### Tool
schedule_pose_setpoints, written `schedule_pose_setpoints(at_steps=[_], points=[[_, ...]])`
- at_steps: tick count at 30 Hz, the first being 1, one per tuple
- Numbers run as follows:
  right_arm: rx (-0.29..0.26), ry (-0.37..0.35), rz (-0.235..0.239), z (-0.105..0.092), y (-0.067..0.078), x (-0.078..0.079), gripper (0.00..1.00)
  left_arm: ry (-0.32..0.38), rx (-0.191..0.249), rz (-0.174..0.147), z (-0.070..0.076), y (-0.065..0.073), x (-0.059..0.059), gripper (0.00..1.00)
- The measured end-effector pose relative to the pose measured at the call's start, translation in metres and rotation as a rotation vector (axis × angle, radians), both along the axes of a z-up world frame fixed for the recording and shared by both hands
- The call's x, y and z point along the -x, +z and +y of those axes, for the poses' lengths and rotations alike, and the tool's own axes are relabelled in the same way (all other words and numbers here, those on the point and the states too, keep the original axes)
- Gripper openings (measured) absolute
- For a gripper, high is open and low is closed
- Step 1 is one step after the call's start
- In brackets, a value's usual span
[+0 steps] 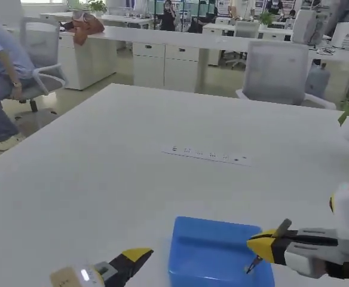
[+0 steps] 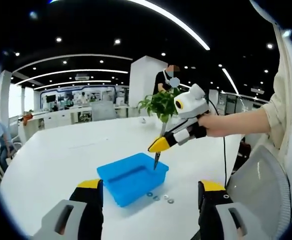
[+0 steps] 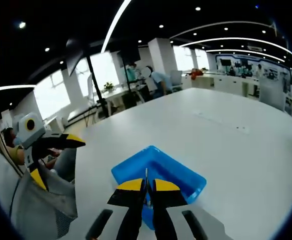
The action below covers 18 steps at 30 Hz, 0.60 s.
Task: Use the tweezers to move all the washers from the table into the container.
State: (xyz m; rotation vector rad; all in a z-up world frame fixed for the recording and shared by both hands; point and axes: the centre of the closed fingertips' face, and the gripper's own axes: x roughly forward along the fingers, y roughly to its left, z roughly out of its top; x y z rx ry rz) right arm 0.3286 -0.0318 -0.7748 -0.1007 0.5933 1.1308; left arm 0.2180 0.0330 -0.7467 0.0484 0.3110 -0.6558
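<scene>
Right claw (image 3: 147, 184) clamps tweezers (image 2: 157, 160) at the container (image 2: 131, 192)'s edge (left claw (image 2: 151, 185) spread wide).

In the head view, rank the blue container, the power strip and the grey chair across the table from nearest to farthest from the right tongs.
1. Blue container, just under the right tongs and their tweezers, bottom centre.
2. Power strip, flat on the table, mid-frame.
3. Grey chair, past the far edge, upper right.

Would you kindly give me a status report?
Left hand-held gripper open, hovering. Right hand-held gripper shut on tweezers, tips at blue container. Washers on table beside it.
</scene>
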Motion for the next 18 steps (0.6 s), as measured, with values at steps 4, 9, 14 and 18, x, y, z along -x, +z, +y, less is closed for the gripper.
schedule_pose_setpoints(at_steps=[4,9,14,18], points=[[0.002,-0.021,0.007,0.0,-0.006,-0.01,0.03,0.014,0.011,0.005,0.004,-0.001,-0.002,0.78],[0.042,-0.042,0.002,-0.001,-0.02,-0.021,0.03,0.025,0.019,0.004,0.006,0.0,-0.002,0.77],[0.106,-0.039,-0.003,-0.003,-0.039,-0.033,0.03,0.027,0.015,-0.001,0.008,0.0,-0.003,0.76],[0.122,-0.029,-0.014,0.003,-0.044,-0.036,0.03,0.036,0.021,0.0,0.009,0.0,-0.003,0.76]])
